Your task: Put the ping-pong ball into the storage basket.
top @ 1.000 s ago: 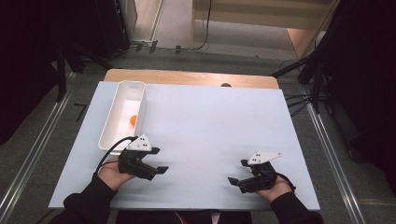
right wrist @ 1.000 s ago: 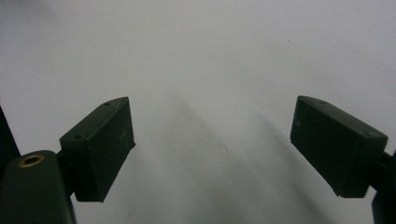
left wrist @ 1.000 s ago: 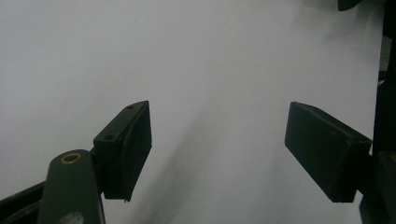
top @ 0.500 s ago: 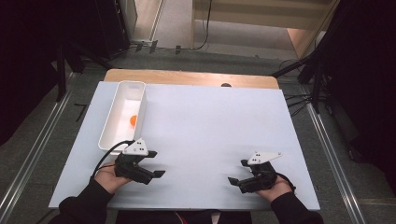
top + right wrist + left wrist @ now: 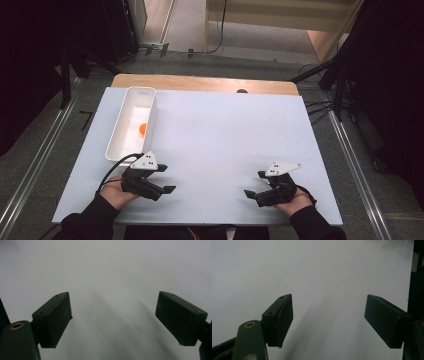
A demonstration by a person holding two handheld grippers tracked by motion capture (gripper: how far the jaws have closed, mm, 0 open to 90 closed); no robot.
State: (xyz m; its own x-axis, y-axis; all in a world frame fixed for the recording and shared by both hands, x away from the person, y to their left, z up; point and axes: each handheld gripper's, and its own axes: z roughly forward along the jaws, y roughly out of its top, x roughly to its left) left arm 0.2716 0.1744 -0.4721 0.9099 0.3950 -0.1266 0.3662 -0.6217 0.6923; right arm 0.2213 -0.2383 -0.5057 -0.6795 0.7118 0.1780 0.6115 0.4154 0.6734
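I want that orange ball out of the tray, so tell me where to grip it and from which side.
Grip the orange ball across its middle, coming straight down from above with the left gripper: the white tray has raised walls all round, which probably block a side approach, and its top is open.

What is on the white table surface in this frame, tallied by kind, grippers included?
White tray: 1
Small orange object inside the tray: 1
Hand-held gripper: 2, left and right, both open with nothing between the jaws
Total: 4
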